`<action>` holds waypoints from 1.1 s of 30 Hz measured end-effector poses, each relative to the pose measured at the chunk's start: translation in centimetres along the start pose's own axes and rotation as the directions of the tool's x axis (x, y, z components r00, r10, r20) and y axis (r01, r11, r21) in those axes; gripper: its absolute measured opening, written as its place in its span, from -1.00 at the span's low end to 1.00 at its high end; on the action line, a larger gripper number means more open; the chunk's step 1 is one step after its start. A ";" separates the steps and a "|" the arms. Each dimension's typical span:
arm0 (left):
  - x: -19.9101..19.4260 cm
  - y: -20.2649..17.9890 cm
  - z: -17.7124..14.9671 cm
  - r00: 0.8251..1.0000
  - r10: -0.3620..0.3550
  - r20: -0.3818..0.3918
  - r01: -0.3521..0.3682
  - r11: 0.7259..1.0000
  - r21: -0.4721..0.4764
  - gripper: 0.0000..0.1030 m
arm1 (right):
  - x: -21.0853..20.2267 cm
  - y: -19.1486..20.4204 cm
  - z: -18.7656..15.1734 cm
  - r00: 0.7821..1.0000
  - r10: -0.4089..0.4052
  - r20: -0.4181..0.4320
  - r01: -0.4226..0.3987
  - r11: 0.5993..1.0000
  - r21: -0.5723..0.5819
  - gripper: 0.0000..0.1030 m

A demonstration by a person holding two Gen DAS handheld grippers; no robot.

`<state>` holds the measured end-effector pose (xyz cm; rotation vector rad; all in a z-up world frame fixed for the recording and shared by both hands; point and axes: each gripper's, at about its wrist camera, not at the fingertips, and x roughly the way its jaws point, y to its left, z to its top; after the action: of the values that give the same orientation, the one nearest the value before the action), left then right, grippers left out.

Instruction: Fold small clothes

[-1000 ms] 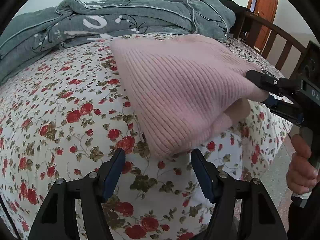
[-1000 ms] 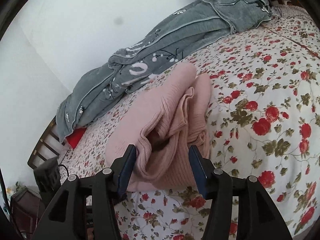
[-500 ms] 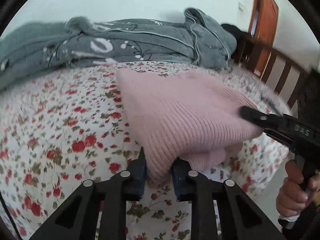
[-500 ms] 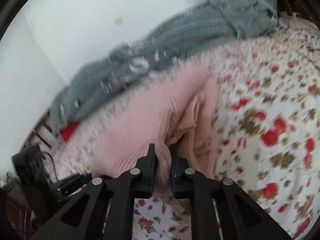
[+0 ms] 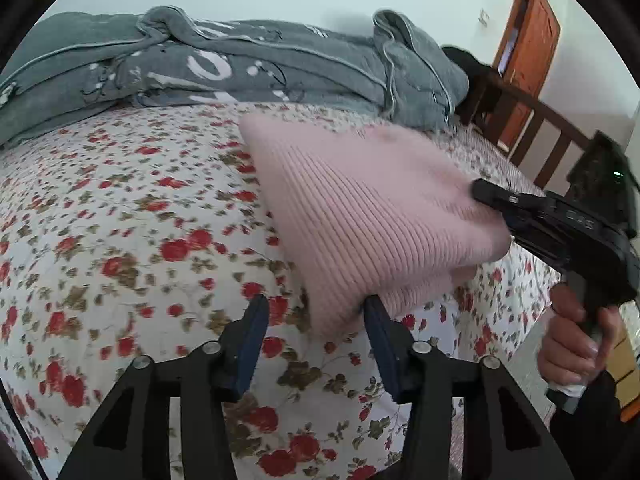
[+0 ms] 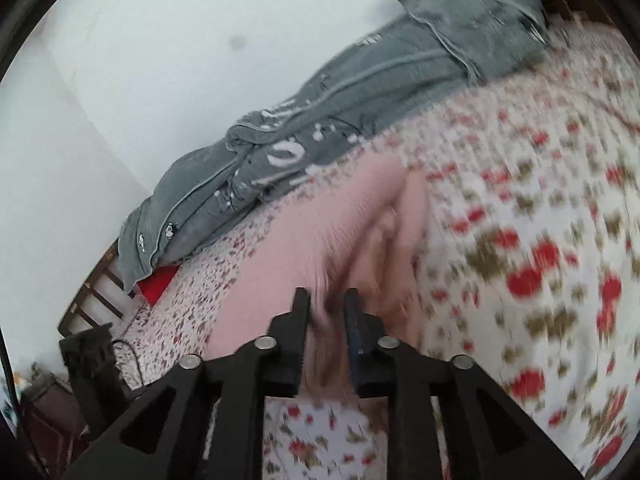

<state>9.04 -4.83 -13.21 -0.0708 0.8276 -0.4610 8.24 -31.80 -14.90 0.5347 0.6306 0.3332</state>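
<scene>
Pink sweater (image 5: 360,208) lay folded on the bed (image 5: 120,220), w/ its long axis running from the near edge away toward the grey blanket (image 5: 240,68) at the far side.

Left claw (image 5: 315,304): jaws had just been opening and stood apart. The sweater's near corner sat between them, right pad about touching it, left pad clear, so no grip there.

Right claw (image 6: 326,294): jaws had just eased open a little, but the gap was narrow and pink fabric filled it. We read it as clamped on the sweater's right edge, though that view was blurred.

Key relation, in our judgement: the bulk of the sweater lay ahead and to the right of the left claw, so the right claw was the one that governed it. The left would have to re-close on the corner before any lift.

No containers in view.
</scene>
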 end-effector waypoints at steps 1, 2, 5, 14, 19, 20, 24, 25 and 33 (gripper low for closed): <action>-0.5 0.3 0.0 1.000 0.003 0.012 -0.003 1.000 -0.009 -0.04 | 0.5 0.4 0.4 1.000 -0.009 0.004 0.009 1.000 -0.013 -0.56; -0.7 0.6 0.0 1.000 0.009 0.018 -0.009 1.000 -0.012 -0.03 | 0.9 0.7 0.6 1.000 -0.017 0.002 0.017 1.000 -0.017 -0.56; -1.2 1.2 0.2 0.999 0.042 0.021 -0.041 0.999 -0.013 -0.03 | 2.8 1.0 1.1 0.997 -0.069 -0.027 0.068 0.997 -0.033 -0.77; -1.4 2.5 2.4 0.996 -0.050 0.071 0.054 0.996 -0.069 -0.01 | 1.6 -3.3 -0.5 0.997 -0.077 -0.003 0.078 0.995 0.069 -0.78; 0.0 0.9 6.5 0.990 -0.089 0.105 0.095 0.994 -0.049 0.09 | 0.6 -2.4 0.7 0.995 -0.101 0.002 0.101 0.995 0.003 -0.56; 0.6 0.7 7.1 0.991 -0.085 0.102 0.089 0.995 -0.043 0.10 | 0.1 -1.7 1.1 0.994 -0.109 0.030 0.110 0.994 -0.019 -0.54; 5.1 -0.2 8.8 1.000 0.014 0.003 -0.014 0.999 -0.046 0.07 | 0.4 0.8 2.0 0.980 -0.164 0.116 0.179 0.976 -0.128 -0.52; 5.6 -0.1 8.9 1.000 0.014 -0.014 -0.015 0.999 -0.048 0.07 | 1.2 1.1 2.0 0.974 -0.199 0.110 0.215 0.963 -0.161 -0.58; 7.4 2.9 9.1 0.986 -0.159 -0.054 0.150 0.977 -0.149 0.10 | 3.2 -2.0 0.9 0.951 -0.308 0.013 0.302 0.925 -0.232 -0.72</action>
<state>20.99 -6.40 -12.83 -0.2566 0.9231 -0.5519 11.52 -32.32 -16.90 0.2034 0.6771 0.1149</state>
